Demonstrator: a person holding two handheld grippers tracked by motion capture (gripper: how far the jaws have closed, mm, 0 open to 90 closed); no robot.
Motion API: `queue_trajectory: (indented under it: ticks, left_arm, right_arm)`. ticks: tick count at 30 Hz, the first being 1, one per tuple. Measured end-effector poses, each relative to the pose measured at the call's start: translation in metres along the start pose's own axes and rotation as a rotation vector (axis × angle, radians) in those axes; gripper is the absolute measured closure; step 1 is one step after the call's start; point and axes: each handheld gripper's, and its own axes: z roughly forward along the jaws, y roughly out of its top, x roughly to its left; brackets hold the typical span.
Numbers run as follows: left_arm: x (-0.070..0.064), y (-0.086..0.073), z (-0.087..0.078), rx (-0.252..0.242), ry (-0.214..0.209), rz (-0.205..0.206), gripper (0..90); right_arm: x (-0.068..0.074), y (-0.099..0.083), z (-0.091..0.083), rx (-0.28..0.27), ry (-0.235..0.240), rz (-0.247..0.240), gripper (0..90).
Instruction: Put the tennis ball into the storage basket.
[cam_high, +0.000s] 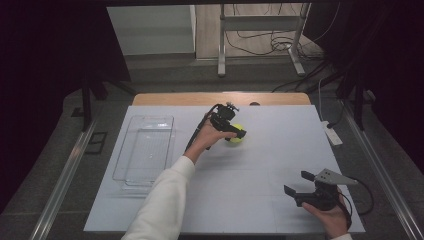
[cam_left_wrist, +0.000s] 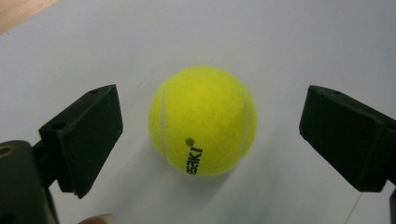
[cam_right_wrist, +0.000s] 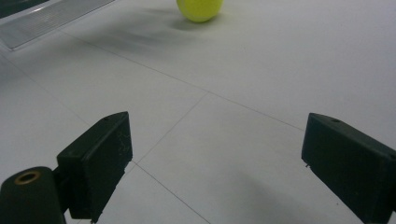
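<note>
A yellow-green tennis ball (cam_high: 237, 134) rests on the white table sheet (cam_high: 260, 160) near the middle back. My left gripper (cam_high: 235, 131) is right at it, open. In the left gripper view the ball (cam_left_wrist: 202, 120) lies between the two wide-apart jaws with gaps on both sides, touching neither. My right gripper (cam_high: 300, 183) is held low at the front right, open with nothing between its jaws. In the right gripper view (cam_right_wrist: 215, 163) the ball (cam_right_wrist: 199, 9) is far ahead at the top edge.
A clear plastic tray (cam_high: 145, 150) lies on the left of the sheet, its corner (cam_right_wrist: 42, 23) also in the right gripper view. A wooden table edge (cam_high: 220, 98) runs along the back. Cables and a metal stand (cam_high: 260, 35) are on the floor beyond.
</note>
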Motion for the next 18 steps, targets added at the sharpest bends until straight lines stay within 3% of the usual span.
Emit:
queue_trajectory:
  ticks: [18]
  left_arm:
    - [0.001,-0.003,0.019,0.038,-0.009,-0.017,11.9]
  right_arm:
    - [-0.002,-0.001,0.0,0.001,0.0,0.004,9.0]
